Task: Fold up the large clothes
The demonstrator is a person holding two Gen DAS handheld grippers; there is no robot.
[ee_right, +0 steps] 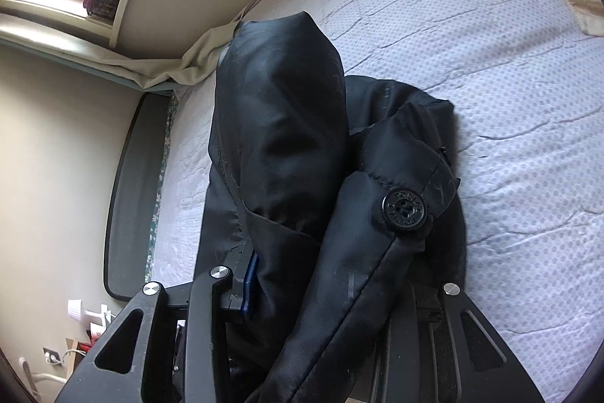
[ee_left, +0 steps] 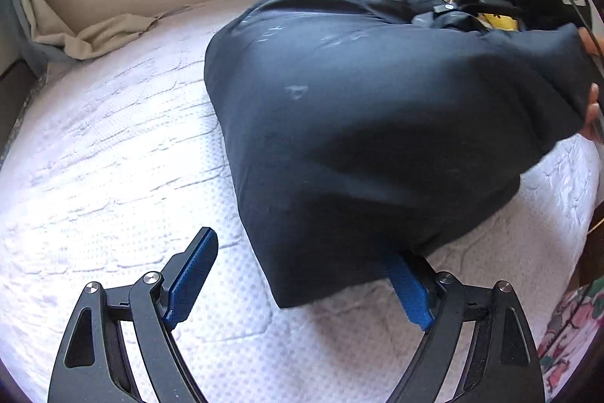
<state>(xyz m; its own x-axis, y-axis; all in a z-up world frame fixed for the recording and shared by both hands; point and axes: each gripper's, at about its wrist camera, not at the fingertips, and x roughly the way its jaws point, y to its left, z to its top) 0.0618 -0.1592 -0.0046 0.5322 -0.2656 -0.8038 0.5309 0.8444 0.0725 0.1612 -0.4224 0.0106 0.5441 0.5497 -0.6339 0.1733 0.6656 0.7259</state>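
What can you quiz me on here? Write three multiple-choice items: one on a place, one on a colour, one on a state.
1. Where does the jacket lie?
A. On the floor
B. On the white mattress
C. On a chair

2. What colour are the left claw's pads?
A. Red
B. Green
C. Blue

3. How is the left claw?
A. Wide open
B. Shut on a sleeve
C. Out of view

Answers:
1 B: the dark jacket rests on the quilted mattress.
2 C: the pads show blue.
3 A: the left claw has its fingers spread far apart, and one of them goes under the jacket's corner.
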